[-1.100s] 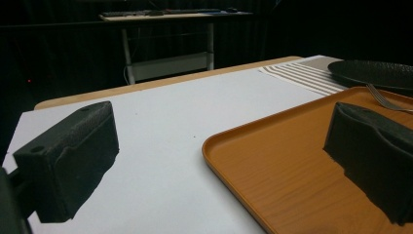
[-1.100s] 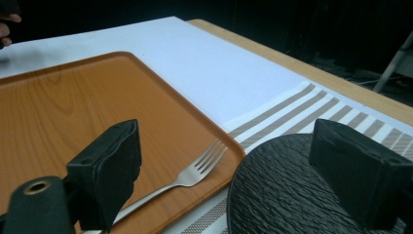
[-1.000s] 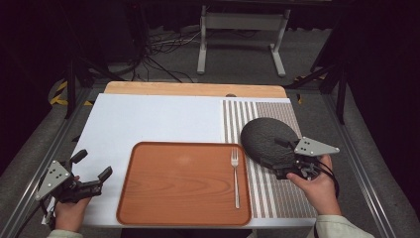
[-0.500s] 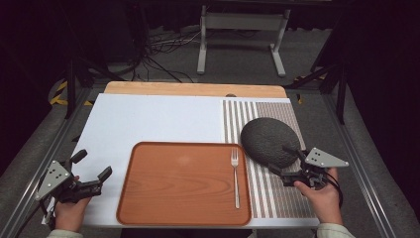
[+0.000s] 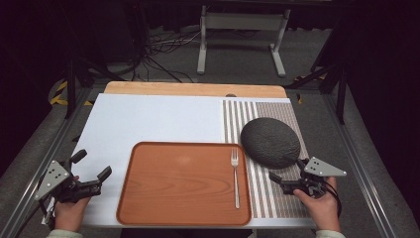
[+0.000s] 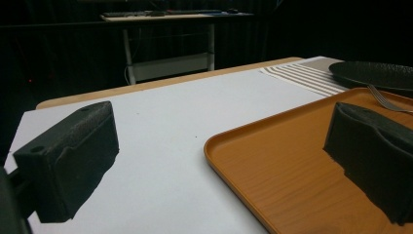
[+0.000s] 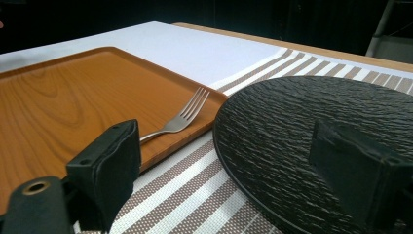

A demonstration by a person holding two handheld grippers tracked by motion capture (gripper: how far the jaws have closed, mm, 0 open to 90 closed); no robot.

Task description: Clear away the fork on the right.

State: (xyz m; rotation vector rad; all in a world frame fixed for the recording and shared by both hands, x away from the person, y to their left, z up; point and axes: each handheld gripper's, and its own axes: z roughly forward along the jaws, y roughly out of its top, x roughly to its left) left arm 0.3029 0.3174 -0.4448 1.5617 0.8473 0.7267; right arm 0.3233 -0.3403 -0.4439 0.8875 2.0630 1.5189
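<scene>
Two grippers gaped empty | your right gripper [image 5: 287, 176] sat just beside plate [image 5: 270, 142], right of tray [image 5: 148, 198] | left gripper [image 5: 91, 171] idle | risk: jaw nudging plate onto fork [image 5: 235, 173]

Left of the orange tray [image 5: 178, 183] you have bare white table. Right of it, the black plate [image 5: 270, 142] blocks you.

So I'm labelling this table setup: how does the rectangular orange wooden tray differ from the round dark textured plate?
The rectangular orange wooden tray is smooth with a raised rim; the round dark textured plate is rough and black. The tray holds a silver fork; the plate is empty. The tray sits mostly on the white mat, the plate on the striped placemat. Both lie flat, ungripped.
</scene>
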